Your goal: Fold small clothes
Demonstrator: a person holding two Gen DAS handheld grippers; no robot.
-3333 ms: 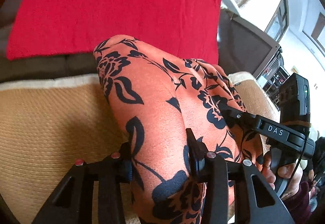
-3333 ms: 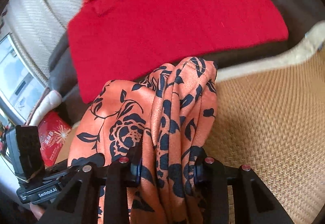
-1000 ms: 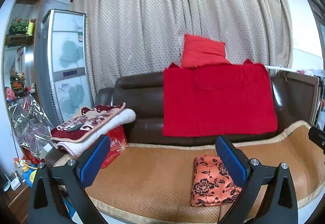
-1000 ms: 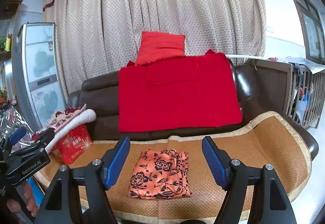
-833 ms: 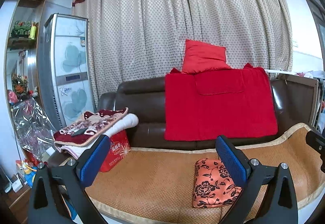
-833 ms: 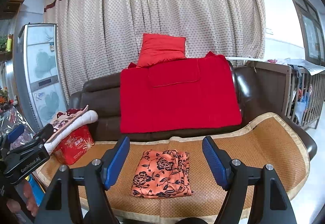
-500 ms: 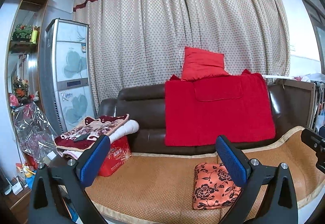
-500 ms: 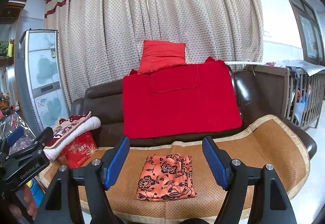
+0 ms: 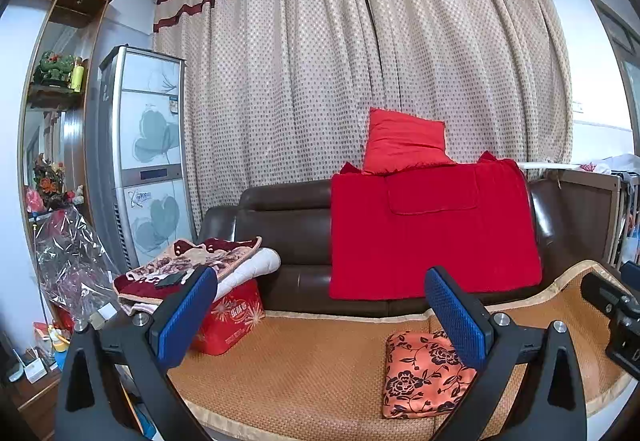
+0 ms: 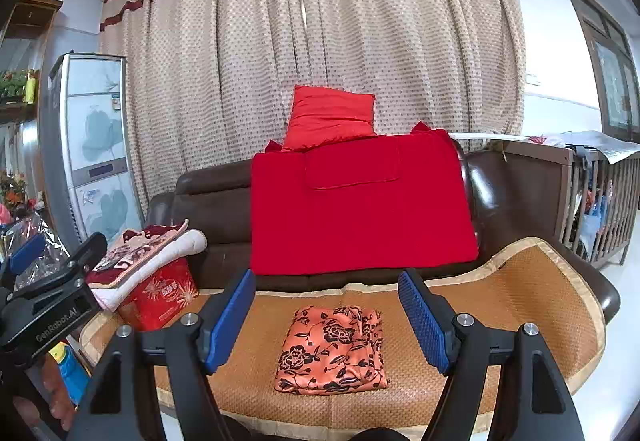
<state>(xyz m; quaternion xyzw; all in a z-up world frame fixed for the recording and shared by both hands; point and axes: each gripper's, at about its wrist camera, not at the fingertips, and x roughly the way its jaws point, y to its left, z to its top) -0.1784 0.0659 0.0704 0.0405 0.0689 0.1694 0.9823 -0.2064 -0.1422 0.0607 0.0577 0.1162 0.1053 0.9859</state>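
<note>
A folded orange garment with a black flower print [image 10: 332, 349] lies flat on the woven mat [image 10: 500, 305] of the brown sofa. In the left wrist view the same orange garment [image 9: 420, 373] sits low at the right, partly behind a finger. My right gripper [image 10: 326, 305] stands open, well back from the sofa, with nothing between its blue pads [image 10: 420, 321]. My left gripper [image 9: 320, 305] is open too and holds nothing. The left gripper's body [image 10: 48, 305] shows at the left edge of the right wrist view.
A red blanket [image 10: 360, 209] hangs over the sofa back with a red cushion [image 10: 328, 117] on top. Folded blankets [image 10: 144, 249] rest on a red box [image 10: 160, 297] at the sofa's left end. A tall cabinet [image 9: 140, 161] stands left; a wooden crib [image 10: 592, 193] right.
Both grippers have drawn back and risen a little from the sofa, so the garment looks smaller and lower. Both stay open. Earlier still, each was shut on the garment.
</note>
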